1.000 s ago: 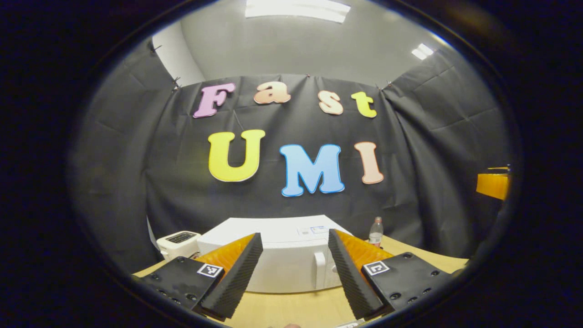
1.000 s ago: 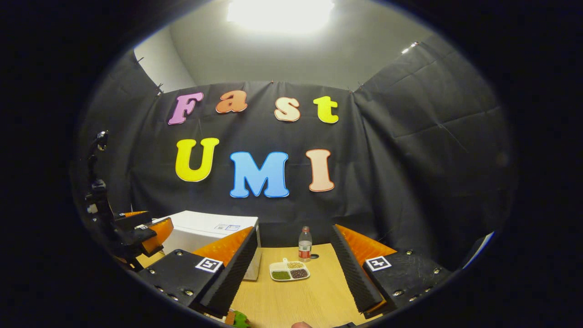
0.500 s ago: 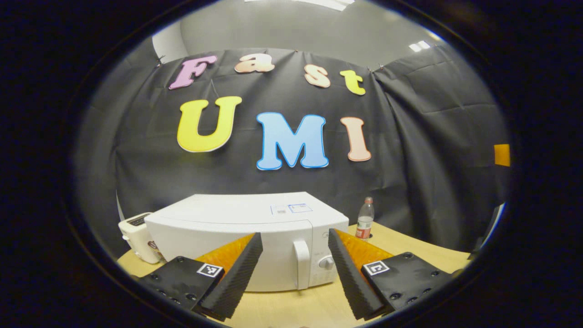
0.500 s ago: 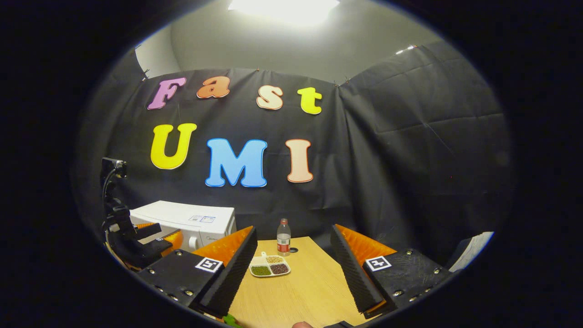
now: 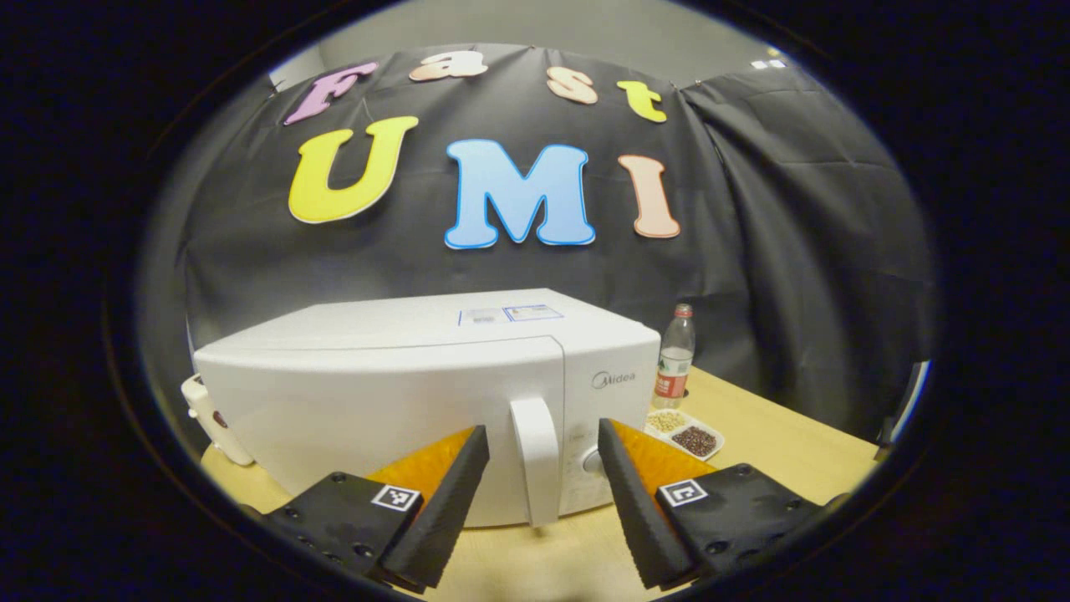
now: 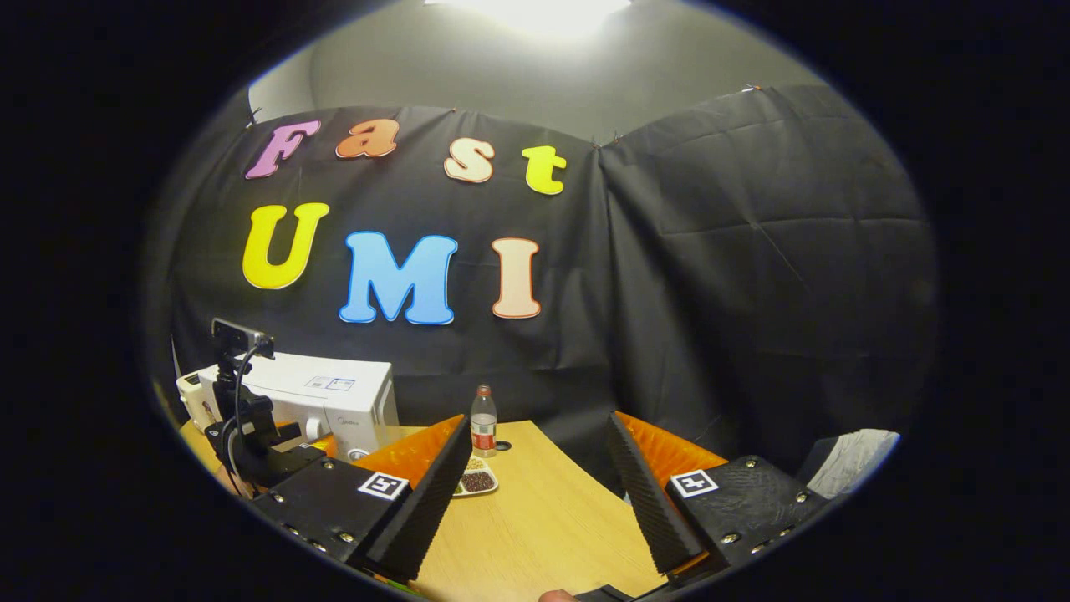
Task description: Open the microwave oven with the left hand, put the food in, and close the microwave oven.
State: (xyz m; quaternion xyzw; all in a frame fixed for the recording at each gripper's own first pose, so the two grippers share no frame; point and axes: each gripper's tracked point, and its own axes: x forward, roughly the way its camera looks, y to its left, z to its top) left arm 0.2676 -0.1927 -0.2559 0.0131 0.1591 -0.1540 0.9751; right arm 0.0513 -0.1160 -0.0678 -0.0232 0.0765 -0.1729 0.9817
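Glossy white plastic-looking microwave (image 5: 393,393) on my matt wood-grain table (image 6: 535,527); wall's creased matt black cloth (image 6: 752,251).

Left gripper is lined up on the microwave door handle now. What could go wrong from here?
1. The left gripper is open with the white microwave oven's vertical door handle between its fingers; closing off-centre could let the handle slip.
2. The divided food tray and clear plastic bottle sit close beside the oven on the wooden table; a hard pull might shift the oven toward them.
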